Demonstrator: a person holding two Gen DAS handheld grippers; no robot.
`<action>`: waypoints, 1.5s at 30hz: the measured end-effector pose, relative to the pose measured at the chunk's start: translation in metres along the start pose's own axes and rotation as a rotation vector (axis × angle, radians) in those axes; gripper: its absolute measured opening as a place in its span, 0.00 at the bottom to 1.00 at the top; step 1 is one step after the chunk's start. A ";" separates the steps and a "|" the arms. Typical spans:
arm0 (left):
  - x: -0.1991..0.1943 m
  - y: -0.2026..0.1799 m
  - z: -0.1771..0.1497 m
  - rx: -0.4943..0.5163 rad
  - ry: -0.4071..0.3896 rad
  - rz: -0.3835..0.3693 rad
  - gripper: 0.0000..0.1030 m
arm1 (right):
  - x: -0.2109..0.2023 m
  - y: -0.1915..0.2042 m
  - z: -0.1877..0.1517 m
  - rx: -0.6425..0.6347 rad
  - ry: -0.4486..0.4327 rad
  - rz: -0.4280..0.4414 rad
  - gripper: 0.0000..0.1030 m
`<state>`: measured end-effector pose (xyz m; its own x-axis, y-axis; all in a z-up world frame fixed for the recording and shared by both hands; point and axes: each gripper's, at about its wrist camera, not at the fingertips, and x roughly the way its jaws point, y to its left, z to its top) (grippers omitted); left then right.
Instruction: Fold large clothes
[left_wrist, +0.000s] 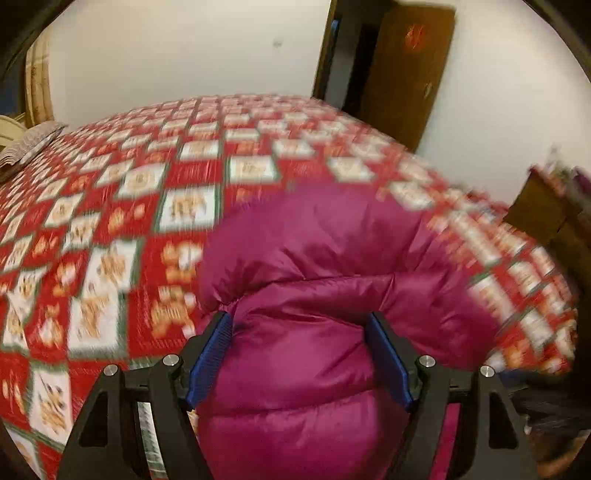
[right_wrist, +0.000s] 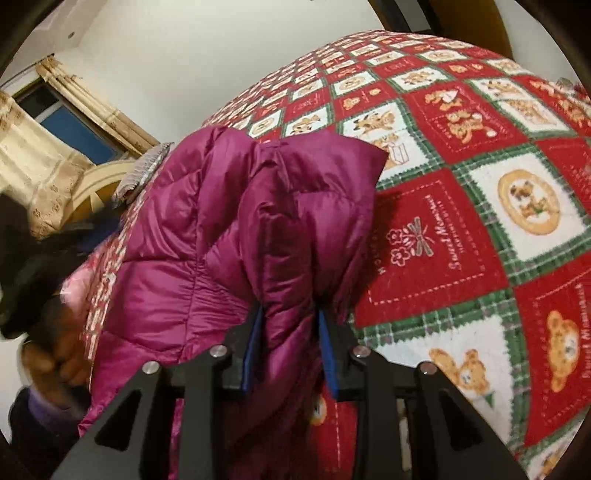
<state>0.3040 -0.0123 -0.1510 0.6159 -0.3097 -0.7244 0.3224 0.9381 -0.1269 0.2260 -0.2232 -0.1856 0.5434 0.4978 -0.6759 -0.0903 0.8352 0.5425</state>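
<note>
**Desk:** What does the picture show?

**Photographer:** A magenta puffer jacket (right_wrist: 229, 236) lies bunched on a bed (right_wrist: 461, 236) under a red teddy-bear quilt, in a bedroom with a curtained window (right_wrist: 62, 114). The right gripper (right_wrist: 290, 325) is clenched on a thick fold of the padding; the fabric puckers where the blue pads (right_wrist: 253, 347) bite in.

**Desk:** And the other side?

**Photographer:** The left gripper (left_wrist: 299, 354) straddles a puffy section of the jacket (left_wrist: 314, 295), its jaws standing wide. The padding bulges between them, but the pads do not seem to press it, so I read that side as released. The view is smeared with motion blur.

**Desk:** Why hold it that way?

**Photographer:** My judgement: one side pins the garment as an anchor while the other is free to take a fresh hold. Slippery, springy fill needs a deep pinch, or the fold creeps open.
</note>
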 end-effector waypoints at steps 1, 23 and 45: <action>-0.004 -0.003 -0.005 -0.002 -0.023 0.012 0.73 | -0.006 0.002 0.003 -0.003 -0.002 -0.018 0.38; 0.005 -0.016 -0.008 0.063 -0.020 0.178 0.79 | 0.036 0.008 0.051 0.179 -0.175 -0.385 0.46; 0.076 0.017 0.037 -0.026 0.084 0.211 0.91 | 0.074 0.014 0.055 -0.004 -0.150 -0.346 0.51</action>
<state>0.3829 -0.0261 -0.1831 0.6055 -0.0934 -0.7904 0.1736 0.9847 0.0167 0.3106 -0.1870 -0.2005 0.6587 0.1460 -0.7381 0.1174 0.9490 0.2925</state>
